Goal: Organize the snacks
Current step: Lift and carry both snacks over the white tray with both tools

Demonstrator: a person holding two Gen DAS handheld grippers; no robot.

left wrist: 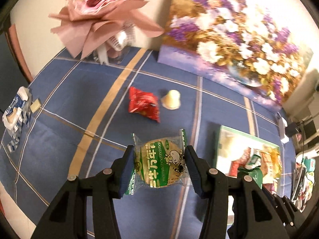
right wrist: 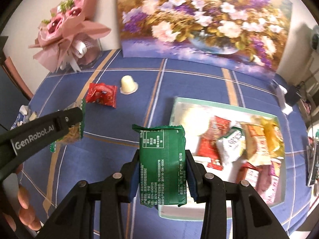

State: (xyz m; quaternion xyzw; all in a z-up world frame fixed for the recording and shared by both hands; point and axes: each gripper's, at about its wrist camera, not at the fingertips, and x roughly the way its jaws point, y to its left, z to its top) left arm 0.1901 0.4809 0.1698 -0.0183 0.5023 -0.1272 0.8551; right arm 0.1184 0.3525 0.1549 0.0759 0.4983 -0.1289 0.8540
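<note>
The bouquet [left wrist: 103, 6] is running off the top edge, blurred. Motion blur is smearing the snacks in the tray [right wrist: 175, 107] — labels unreadable. The left gripper [right wrist: 79, 117] is covering most of its cookie packet [right wrist: 76, 131] — only edges showing.

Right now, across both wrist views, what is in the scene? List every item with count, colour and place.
round biscuit pack: 1, clear with green print, clamped in the left gripper
green snack pack: 1, dark green, clamped in the right gripper
red snack packet: 1, red, on the cloth beside the jelly cup
jelly cup: 1, pale cream, upside down on the cloth
snack box: 1, pale green rim, right side, holding many mixed packets
blue-white wrapper: 1, far left edge
tablecloth: 1, blue with tan and white stripes
flower painting: 1, purple and white, rear
bouquet: 1, pink, rear left
left gripper: 1, black
right gripper: 1, black
</note>
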